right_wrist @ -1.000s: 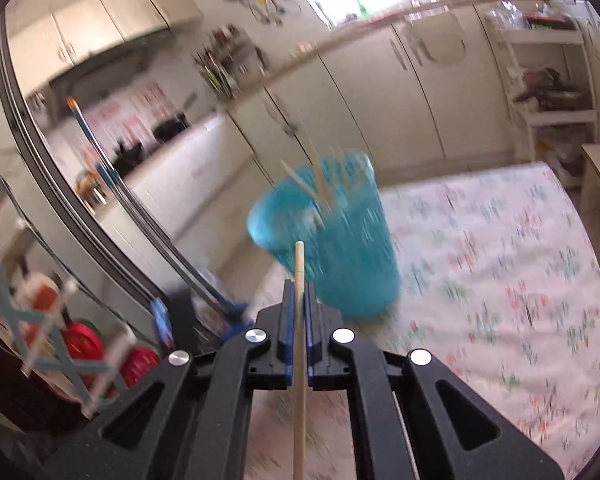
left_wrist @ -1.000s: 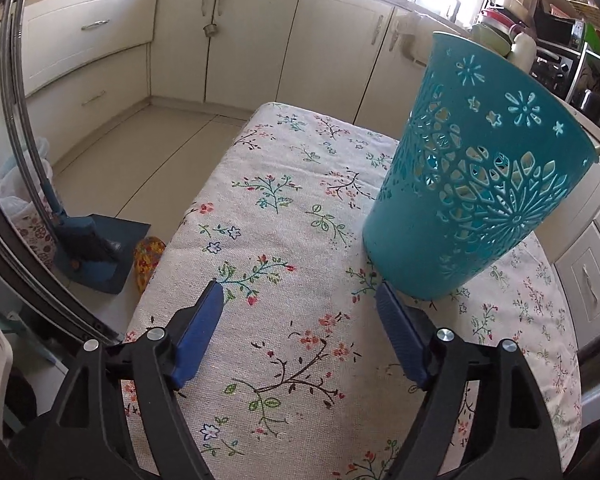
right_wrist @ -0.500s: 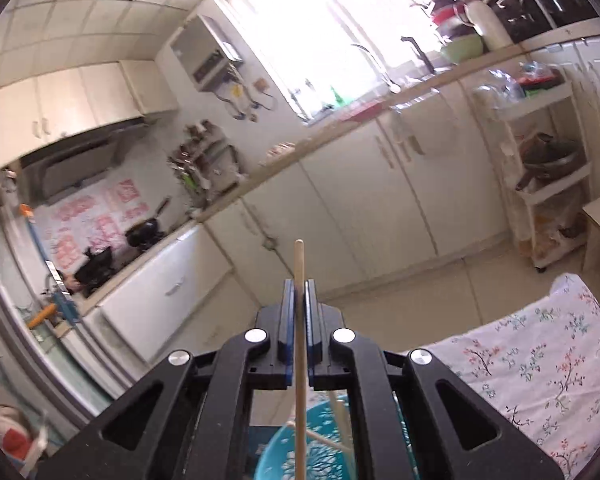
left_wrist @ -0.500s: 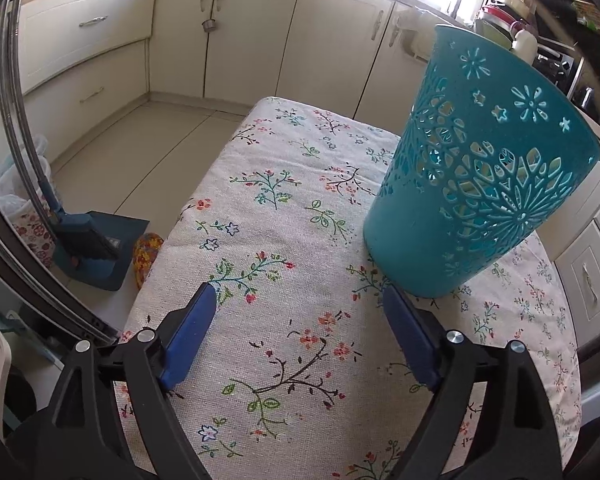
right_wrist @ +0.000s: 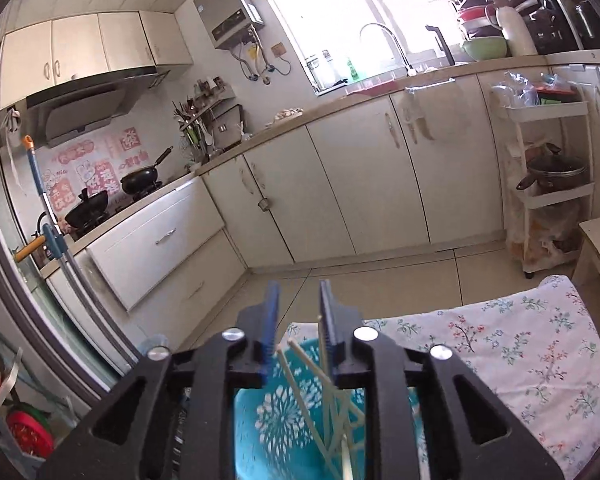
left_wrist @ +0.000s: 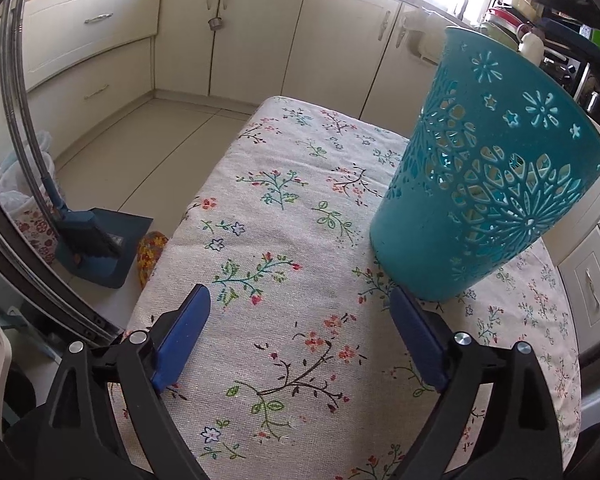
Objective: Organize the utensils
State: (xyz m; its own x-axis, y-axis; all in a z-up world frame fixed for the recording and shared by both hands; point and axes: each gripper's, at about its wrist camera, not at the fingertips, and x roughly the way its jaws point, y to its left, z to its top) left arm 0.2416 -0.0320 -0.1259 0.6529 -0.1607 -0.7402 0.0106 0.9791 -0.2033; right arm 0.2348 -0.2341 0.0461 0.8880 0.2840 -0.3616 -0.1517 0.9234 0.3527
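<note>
A teal cut-out plastic basket (left_wrist: 488, 168) stands on the floral tablecloth (left_wrist: 292, 264). My left gripper (left_wrist: 296, 332) is open and empty, low over the cloth, with its right finger close to the basket's base. My right gripper (right_wrist: 299, 312) is open directly above the basket (right_wrist: 284, 416). Several pale wooden chopsticks (right_wrist: 304, 364) lean inside the basket just below the jaws. Nothing is held between the blue pads (right_wrist: 271, 320).
Cream kitchen cabinets (left_wrist: 260, 36) and tiled floor lie beyond the table's far edge. A blue dustpan and brush (left_wrist: 96, 244) sit on the floor at the left. A white shelf cart (right_wrist: 548, 184) with a pot stands at the right.
My right gripper has opened and let go of the chopstick, which now lies in the basket with the others. My left gripper has opened a little wider and barely moved.
</note>
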